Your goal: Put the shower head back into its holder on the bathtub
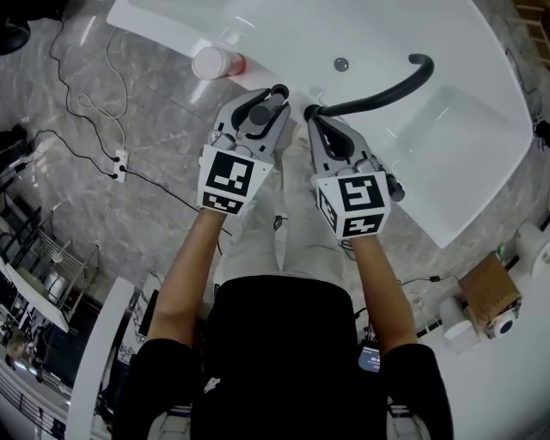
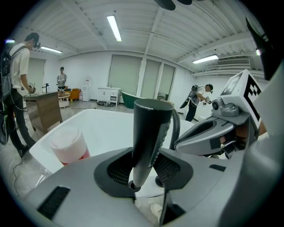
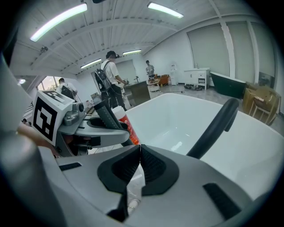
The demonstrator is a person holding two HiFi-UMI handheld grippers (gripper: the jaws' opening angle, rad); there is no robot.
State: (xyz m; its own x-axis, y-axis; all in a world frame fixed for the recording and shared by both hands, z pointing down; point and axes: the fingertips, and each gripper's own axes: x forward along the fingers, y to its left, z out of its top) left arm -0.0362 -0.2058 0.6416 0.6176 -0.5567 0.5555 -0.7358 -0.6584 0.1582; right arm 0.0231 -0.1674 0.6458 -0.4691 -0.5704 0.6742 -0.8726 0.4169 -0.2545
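Note:
My left gripper (image 1: 277, 93) (image 2: 144, 165) is shut on the black shower head (image 2: 151, 133) (image 1: 259, 110), which stands upright between its pads, ribbed grip toward me. It hangs over the near rim of the white bathtub (image 1: 172, 26) (image 2: 102, 119) (image 3: 177, 115). Just to its right, my right gripper (image 1: 311, 113) (image 3: 139, 148) is shut, tips touching, with nothing between them. A black curved pipe (image 1: 387, 90) (image 3: 215, 128) arcs from beside the right gripper's tip out over the tub. I cannot make out the holder; the grippers cover that part of the rim.
A white and red bottle (image 1: 216, 63) (image 2: 69, 144) (image 3: 126, 126) stands on the rim left of the grippers. Cables and a power strip (image 1: 120, 159) lie on the marble floor at left. A cardboard box (image 1: 490, 292) sits at right. People (image 2: 20, 66) (image 3: 111, 71) stand in the background.

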